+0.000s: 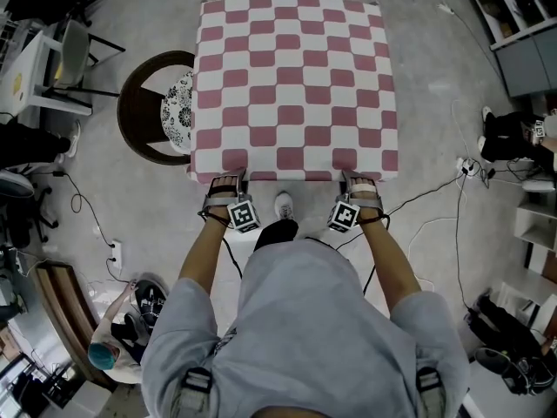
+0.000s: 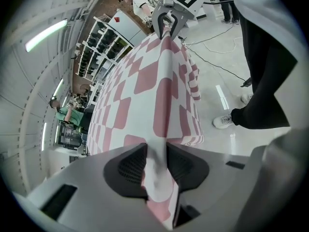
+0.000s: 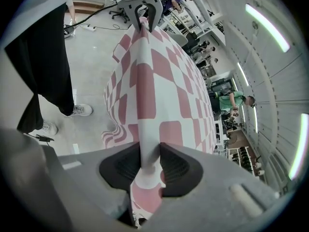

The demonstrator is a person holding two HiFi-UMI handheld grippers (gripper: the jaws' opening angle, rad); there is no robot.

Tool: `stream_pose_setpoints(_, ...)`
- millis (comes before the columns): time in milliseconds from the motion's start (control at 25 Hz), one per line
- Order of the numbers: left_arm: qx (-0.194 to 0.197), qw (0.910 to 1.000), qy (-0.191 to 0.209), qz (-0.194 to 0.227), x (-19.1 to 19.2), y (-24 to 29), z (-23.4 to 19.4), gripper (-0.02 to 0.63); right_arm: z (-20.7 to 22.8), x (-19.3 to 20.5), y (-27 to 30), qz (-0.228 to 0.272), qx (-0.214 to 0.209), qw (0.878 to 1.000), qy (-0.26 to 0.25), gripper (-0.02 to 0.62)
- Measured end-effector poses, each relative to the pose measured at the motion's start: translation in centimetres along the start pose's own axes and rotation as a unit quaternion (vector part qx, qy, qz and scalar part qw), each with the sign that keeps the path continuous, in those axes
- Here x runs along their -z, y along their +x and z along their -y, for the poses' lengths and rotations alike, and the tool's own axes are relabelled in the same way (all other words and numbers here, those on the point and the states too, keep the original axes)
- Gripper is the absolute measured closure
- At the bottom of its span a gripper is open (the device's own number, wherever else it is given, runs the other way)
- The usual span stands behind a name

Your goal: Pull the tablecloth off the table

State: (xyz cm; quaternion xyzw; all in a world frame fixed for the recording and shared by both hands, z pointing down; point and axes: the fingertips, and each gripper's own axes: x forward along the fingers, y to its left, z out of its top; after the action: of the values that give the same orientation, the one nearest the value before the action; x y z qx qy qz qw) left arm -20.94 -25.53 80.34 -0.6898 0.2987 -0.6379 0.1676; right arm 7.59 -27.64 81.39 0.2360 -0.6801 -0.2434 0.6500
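Along the near edge of the tabletop, clenched on the hem of the red-and-white checked tablecloth (image 1: 294, 85) with the left tool (image 1: 228, 178) by the near left corner and the right tool (image 1: 359, 178) by the near right corner, a pinched fold of cloth pressed between each pair of pads. Spread over the whole tabletop otherwise, hanging a little at the sides, raised into a ridge from one tool to the other. Left of the tabletop, a round brown seat (image 1: 137, 111) with a patterned cushion.
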Motion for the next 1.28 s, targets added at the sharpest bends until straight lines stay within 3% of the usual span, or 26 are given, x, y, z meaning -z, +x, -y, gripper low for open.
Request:
stream_pose_setpoints(240,-0.02,0.9997,-0.014,-0.002,0.2,-1.3,-0.2,0.593,0.2,0.6,-1.4,0.003,0.004,1.0,0.01,0.588)
stream_pose_setpoints(440,-0.017,0.9995,-0.025,-0.009,-0.3,-1.9,2.0,0.6,-1.5,1.2,-2.4,0.008,0.0,0.999,0.033,0.588)
stream_pose_setpoints(840,-0.047,0.9944,-0.095,-0.001,-1.3,-6.9,2.7,0.6,-1.6,2.1,-7.2,0.031,0.033,0.991,0.126,0.588)
stream_pose_setpoints(960,-0.063,0.9868,-0.149,0.003,-1.7,-8.8,3.1,0.6,-1.9,2.5,-9.0,0.045,0.047,0.985,0.16,0.588)
stream_pose_setpoints(1120,-0.082,0.9696,-0.23,0.011,-2.6,-11.9,3.9,0.6,-2.3,3.4,-12.3,0.063,0.064,0.974,0.209,0.588)
stream_pose_setpoints(1280,-0.084,0.9549,-0.284,0.024,-4.1,-15.8,5.0,0.6,-2.6,4.6,-15.9,0.077,0.072,0.957,0.269,0.588)
